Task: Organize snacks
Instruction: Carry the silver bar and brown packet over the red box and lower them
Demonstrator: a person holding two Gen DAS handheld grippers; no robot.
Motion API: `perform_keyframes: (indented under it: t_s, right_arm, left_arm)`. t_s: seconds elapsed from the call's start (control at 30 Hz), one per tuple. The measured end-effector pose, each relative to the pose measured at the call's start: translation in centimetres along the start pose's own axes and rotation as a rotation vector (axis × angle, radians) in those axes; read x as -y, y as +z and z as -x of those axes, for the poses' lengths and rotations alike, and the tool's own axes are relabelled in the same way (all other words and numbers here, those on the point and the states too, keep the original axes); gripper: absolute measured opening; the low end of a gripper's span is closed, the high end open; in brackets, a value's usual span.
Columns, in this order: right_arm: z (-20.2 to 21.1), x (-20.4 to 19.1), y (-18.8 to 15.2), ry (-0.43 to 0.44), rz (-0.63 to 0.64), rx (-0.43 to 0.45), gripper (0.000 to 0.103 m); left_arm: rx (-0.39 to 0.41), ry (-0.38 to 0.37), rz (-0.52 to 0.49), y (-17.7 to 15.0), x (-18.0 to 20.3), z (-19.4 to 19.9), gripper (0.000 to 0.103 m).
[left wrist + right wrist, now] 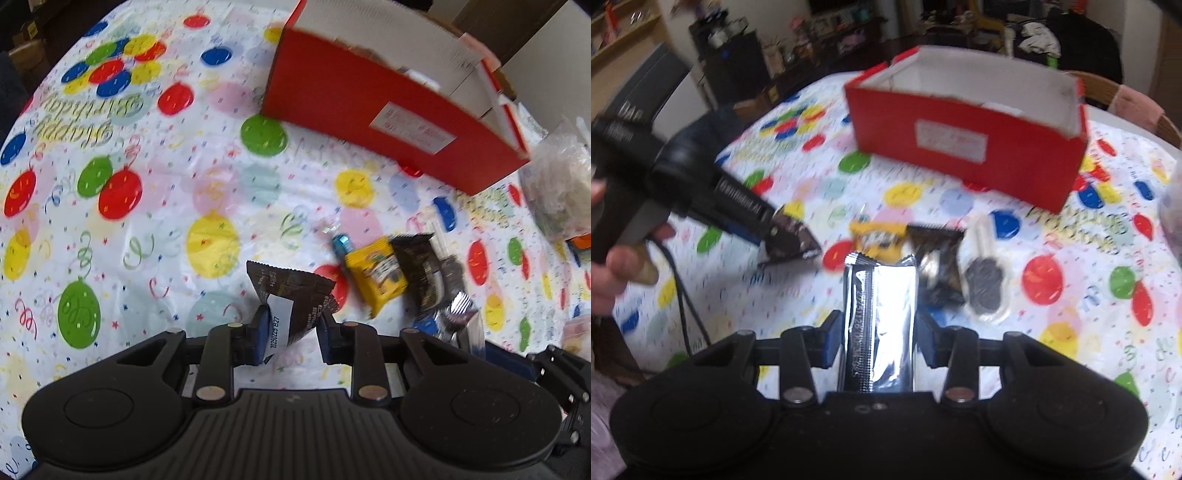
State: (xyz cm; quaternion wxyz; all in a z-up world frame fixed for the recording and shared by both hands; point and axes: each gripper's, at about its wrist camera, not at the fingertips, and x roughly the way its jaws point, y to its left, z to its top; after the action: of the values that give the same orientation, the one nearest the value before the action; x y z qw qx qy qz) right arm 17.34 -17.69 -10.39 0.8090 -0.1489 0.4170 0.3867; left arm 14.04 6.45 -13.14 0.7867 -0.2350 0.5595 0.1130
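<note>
On the balloon-printed cloth (147,229) the sorting is looking barely begun: the red box (964,147) is standing open beyond the snacks, and what shows of its white inside is looking bare, though its floor is hidden. Both grippers are each carrying one item. The left gripper (290,328) is pinching a brown packet (291,295) between nearly closed fingers, and the right gripper (875,339) is clamping a silver bar (879,314) the same way; both seem lifted clear of the cloth and short of the box. A yellow pack (877,240), a dark pack (938,258) and a clear sleeve (984,280) of dark cookies are lying between the grippers and the box, waiting. Writing: "Happy Birthday" is showing on the cloth, a stamped code reading roughly "2025… B27" on the packet's white patch; the box label is too blurred to read.
</note>
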Motion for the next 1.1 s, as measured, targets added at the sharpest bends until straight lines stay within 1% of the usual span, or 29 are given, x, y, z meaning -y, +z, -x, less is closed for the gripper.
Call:
perform_keyframes:
  t_s: [0.13, 0.3, 0.4, 0.5, 0.57, 0.7, 0.9, 1.1]
  right_arm:
    - [1.4, 1.5, 2.3, -0.017, -0.064, 0.073, 0.041]
    - [2.5, 3.8, 6.2, -0.029, -0.124, 0.15, 0.041]
    - [2.7, 5.2, 8.9, -0.051, -0.157, 0.179, 0.041]
    - [2.6, 6.5, 11.4, -0.069, -0.174, 0.213, 0.041]
    - [2.3, 7.4, 13.0, -0.081, -0.189, 0.226, 0.041]
    - [1.0, 9.4, 15.7, -0.072, -0.237, 0.223, 0.041]
    - [-2.3, 11.4, 18.8, -0.119, -0.242, 0.195, 0.041]
    - [-6.5, 13.6, 21.3, -0.149, -0.269, 0.129, 0.041]
  left_arm:
    - [0.035, -0.019, -0.018, 1.7, 1.4, 1.7, 0.026]
    - [0.091, -0.044, -0.048, 4.8, 3.3, 3.6, 0.026]
    - [0.091, -0.056, -0.045, 7.2, 4.2, 4.1, 0.026]
    - [0.125, -0.052, -0.054, 9.5, 5.0, 4.9, 0.026]
    - [0.156, -0.036, -0.06, 11.0, 5.6, 5.3, 0.026]
    - [0.192, -0.009, -0.083, 14.0, 6.8, 5.5, 0.026]
    - [0.192, 0.034, -0.113, 18.4, 8.3, 4.1, 0.026]
    - [0.138, 0.079, -0.105, 21.4, 8.9, 0.9, 0.026]
